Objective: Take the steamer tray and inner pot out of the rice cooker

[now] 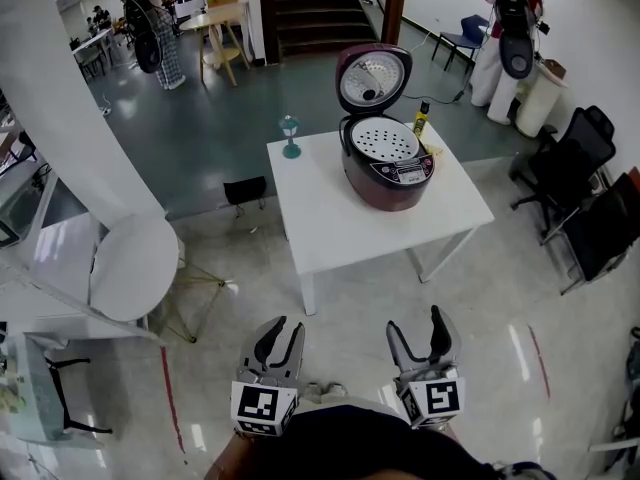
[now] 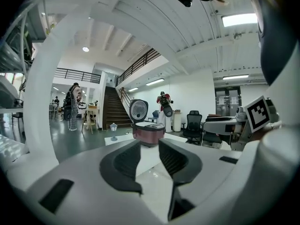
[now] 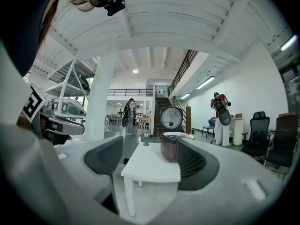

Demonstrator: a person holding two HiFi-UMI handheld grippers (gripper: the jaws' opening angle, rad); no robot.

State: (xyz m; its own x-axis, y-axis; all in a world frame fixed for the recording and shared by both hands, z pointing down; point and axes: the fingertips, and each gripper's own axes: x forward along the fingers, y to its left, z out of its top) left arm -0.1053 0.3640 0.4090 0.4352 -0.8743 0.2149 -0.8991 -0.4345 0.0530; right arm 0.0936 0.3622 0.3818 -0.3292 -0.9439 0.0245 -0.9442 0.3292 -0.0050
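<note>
Rice cooker (image 1: pixel 386 166) stands on the far right part of the white table (image 1: pixel 330 223), with its lid (image 1: pixel 373 78) swung up and back. Contents: the white perforated steamer tray (image 1: pixel 383 140) sits in the cooker mouth, level with the rim, with nothing on it that can be made out. The tray covers the whole opening, so the inner pot is hidden and no view shows it. A small dark bottle (image 1: pixel 421 120) with a yellow label stands just behind the cooker on its right, its lower part cut off by the cooker body. A small blue-green stemmed object (image 1: pixel 290 136) stands near the table's far left corner; it is too small to identify. Left hand-held gripper (image 1: pixel 284 326): released, jaws a narrow gap apart with nothing between them, only the distant table and cooker seen through the gap. Right hand-held gripper (image 1: pixel 415 321): released, jaws wide apart and empty. Both are held low at the near edge of the head view, over the floor and well apart from the table, pointing toward it. The person's arms are cut off at the bottom edge. In the right gripper view, the right jaw overlaps part of the cooker.
</note>
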